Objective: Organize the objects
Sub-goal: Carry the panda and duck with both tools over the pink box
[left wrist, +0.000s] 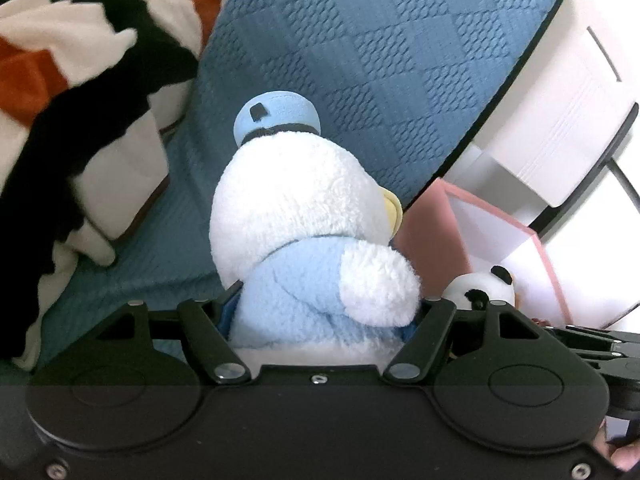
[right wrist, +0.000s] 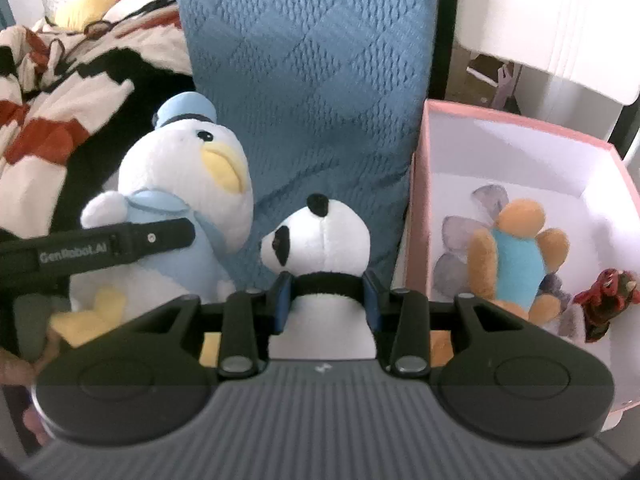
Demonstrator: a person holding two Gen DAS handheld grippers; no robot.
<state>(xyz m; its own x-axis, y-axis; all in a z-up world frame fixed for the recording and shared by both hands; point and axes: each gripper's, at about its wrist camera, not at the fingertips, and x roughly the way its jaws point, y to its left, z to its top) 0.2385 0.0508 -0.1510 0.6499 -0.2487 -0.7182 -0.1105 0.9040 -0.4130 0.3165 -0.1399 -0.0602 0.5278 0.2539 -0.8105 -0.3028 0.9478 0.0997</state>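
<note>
Nearest to us, our right gripper (right wrist: 329, 300) is clamped on the panda (right wrist: 324, 240), its blue pads (right wrist: 285, 300) pinching the black band at the neck so the head sticks up above the jaws. Our left gripper (left wrist: 320, 320) is closed around the duck (left wrist: 304, 216), squeezing its light-blue body low down; in the right view one left finger crosses the duck's chest. Both toys sit side by side, near each other, over the blue cover (left wrist: 360, 60).

Just to the right of the panda stands the pink box (right wrist: 520, 120), open, with an orange toy (right wrist: 516, 256), a small red toy (right wrist: 604, 300) and some pale grey pieces already lying inside. Farther left, behind the duck, lies the striped blanket (left wrist: 60, 80).

We judge the step in hand to be carrying both toys to the box. To do it well we keep both grips firm, since plush compresses and can slip. We should take the panda over the box's near wall first, as it is closer, lifting high enough to clear the rim. We aim for the bare floor at the back, away from the orange toy. The duck is bulkier, so we lower it second and keep the two grippers from colliding.
</note>
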